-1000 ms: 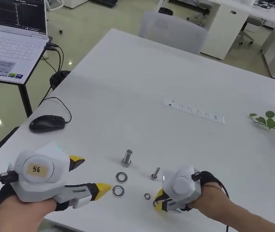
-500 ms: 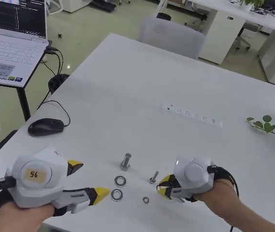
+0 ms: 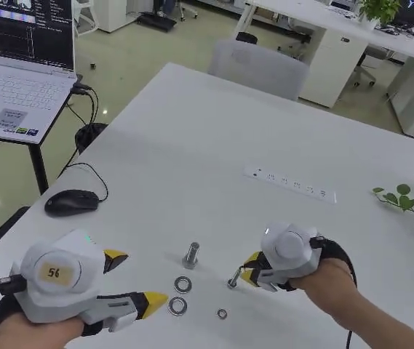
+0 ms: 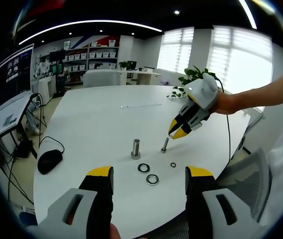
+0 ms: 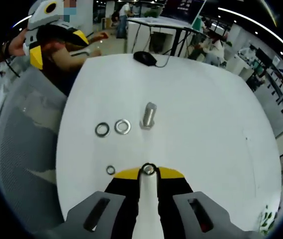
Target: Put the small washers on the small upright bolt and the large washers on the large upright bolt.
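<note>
Right tool [image 5: 148, 175] pinching small ring-shaped washer [image 5: 148, 169], two large metal washers [image 5: 123, 126]

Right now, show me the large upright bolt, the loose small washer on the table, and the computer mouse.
large upright bolt [image 3: 191, 256]: head view, midway up its body.
loose small washer [image 3: 222, 314]: head view, on its ring.
computer mouse [image 3: 72, 202]: head view, on its top shell.

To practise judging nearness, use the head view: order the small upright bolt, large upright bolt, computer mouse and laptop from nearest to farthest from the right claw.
1. small upright bolt, at the tips of the right claw, which grips a small washer.
2. large upright bolt, just left of it.
3. computer mouse, far left.
4. laptop, beyond the mouse, top left.
</note>
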